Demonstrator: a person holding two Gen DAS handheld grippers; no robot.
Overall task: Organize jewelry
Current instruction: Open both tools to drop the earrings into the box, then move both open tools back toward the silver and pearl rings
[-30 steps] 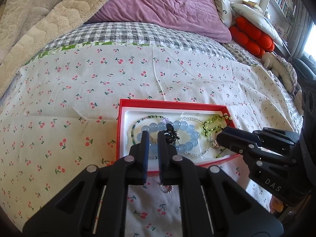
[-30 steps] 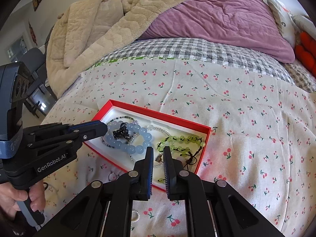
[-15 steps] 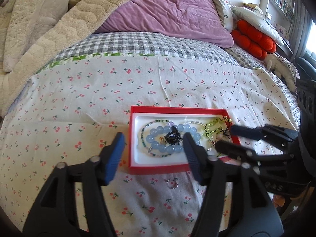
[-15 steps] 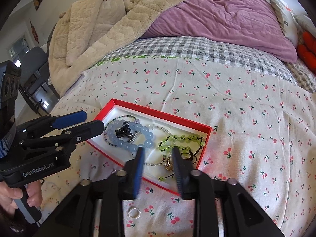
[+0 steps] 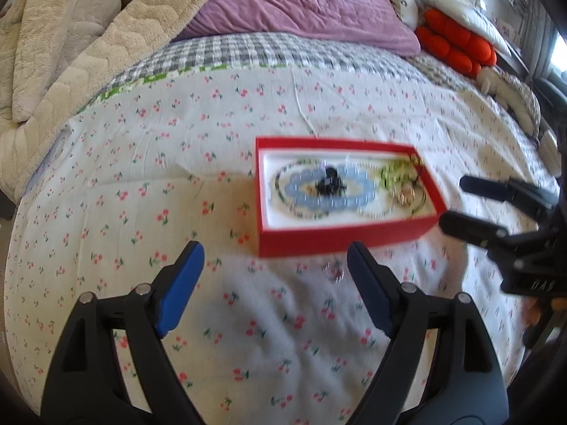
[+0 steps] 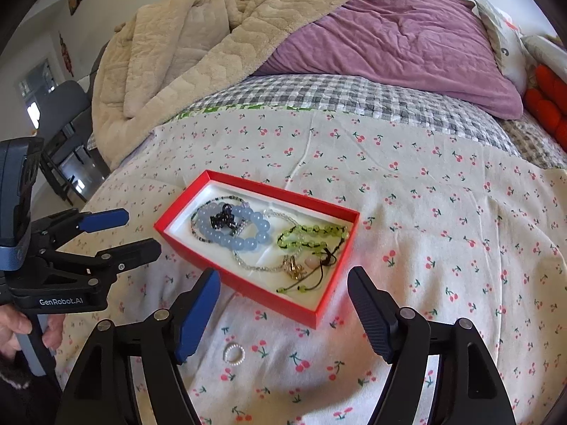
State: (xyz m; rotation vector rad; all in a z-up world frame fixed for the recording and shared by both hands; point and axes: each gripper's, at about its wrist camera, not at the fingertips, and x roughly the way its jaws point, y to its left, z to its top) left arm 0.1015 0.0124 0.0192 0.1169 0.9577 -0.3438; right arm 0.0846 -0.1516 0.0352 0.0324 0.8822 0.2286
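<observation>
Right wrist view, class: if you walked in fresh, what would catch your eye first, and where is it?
The red box stands out, lying in the middle of the cherry-print bedspread with a blue bead bracelet and a green bead bracelet inside. A small pearl ring lies outside it, on the cloth in front. The right gripper and left gripper frame it, jaws opening, nothing between them.

On the black plastic body of your left gripper (image 6: 141,230), seen from the right wrist camera, white letters read "GenRobot.AI". From the left wrist camera, faint blurred letters on your black right gripper (image 5: 457,202) look like "DAS".
</observation>
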